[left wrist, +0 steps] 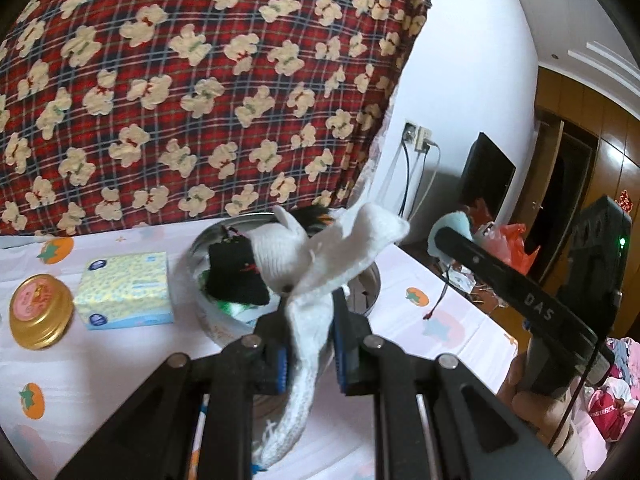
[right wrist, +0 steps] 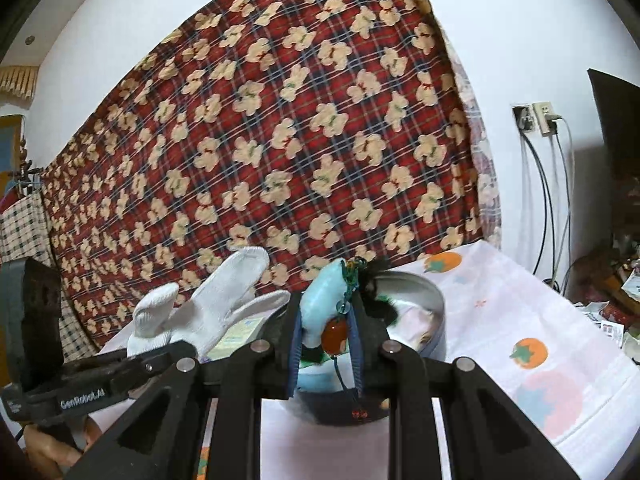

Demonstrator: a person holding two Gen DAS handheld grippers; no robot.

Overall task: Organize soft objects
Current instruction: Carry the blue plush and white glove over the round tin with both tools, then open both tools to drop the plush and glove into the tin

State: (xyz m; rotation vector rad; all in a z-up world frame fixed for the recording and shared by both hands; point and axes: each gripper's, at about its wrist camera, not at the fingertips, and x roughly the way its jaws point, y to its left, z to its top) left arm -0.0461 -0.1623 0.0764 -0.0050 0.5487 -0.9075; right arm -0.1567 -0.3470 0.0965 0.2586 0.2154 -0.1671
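My left gripper (left wrist: 310, 344) is shut on a white knit glove (left wrist: 332, 264), held just above a round metal tin (left wrist: 370, 280); the glove also shows at the left of the right wrist view (right wrist: 208, 312). Inside the tin lie a black soft piece (left wrist: 236, 276) and other soft items. My right gripper (right wrist: 326, 354) is shut on a light blue soft pouch (right wrist: 322, 296) with an orange bead and cord, held over the same tin (right wrist: 434, 304). The right gripper's arm (left wrist: 520, 300) crosses the right side of the left wrist view.
A yellow-blue tissue box (left wrist: 126, 290) and a gold-lidded jar (left wrist: 40, 310) stand left of the tin on the white fruit-print tablecloth (right wrist: 520, 320). A red plaid bear-print cover (left wrist: 200, 80) rises behind. Wall sockets with cables (right wrist: 540, 120) are at the right.
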